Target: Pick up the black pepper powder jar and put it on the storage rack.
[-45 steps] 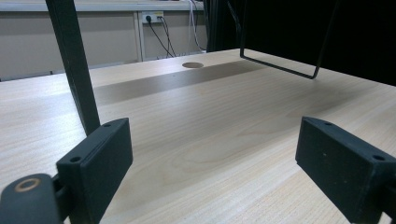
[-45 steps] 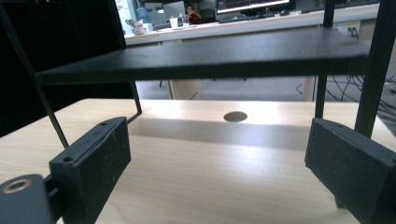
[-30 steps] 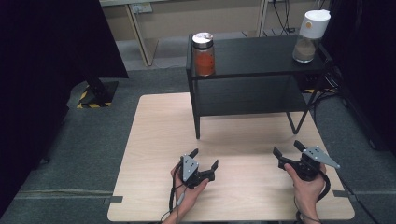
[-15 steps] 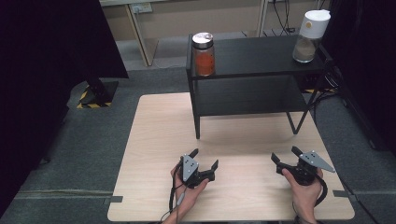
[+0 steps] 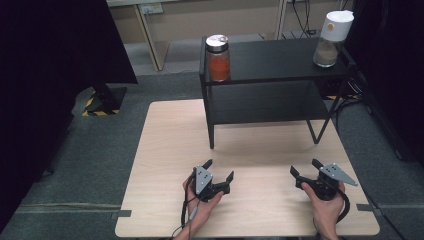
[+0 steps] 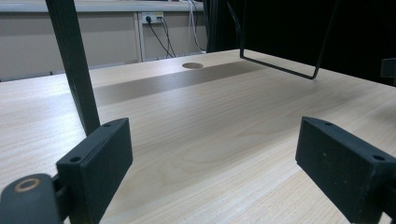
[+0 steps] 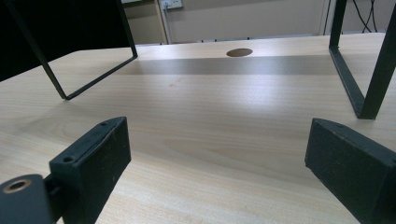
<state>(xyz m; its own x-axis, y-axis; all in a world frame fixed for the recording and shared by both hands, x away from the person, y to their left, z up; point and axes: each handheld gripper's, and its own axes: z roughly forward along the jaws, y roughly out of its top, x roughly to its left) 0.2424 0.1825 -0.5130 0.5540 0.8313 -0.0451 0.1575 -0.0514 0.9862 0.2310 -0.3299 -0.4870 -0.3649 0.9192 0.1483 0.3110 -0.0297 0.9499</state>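
Wooden table [image 5: 165,145] bare; left gripper [image 5: 219,171], right gripper [image 5: 305,171] empty, agape.

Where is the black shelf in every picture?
High view: black shelf stands at the far middle of the table.
Left gripper view: its thick leg rises at the left.
Right gripper view: its thick leg stands at the right edge.
Shared landmark: the pale wooden table under it.

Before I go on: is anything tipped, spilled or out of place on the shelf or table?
Nothing stands out. The red jar and the white-lidded jar stand upright at opposite ends of the shelf, with no spill visible. The table looks clean. The left claw and right claw are open and hold nothing.
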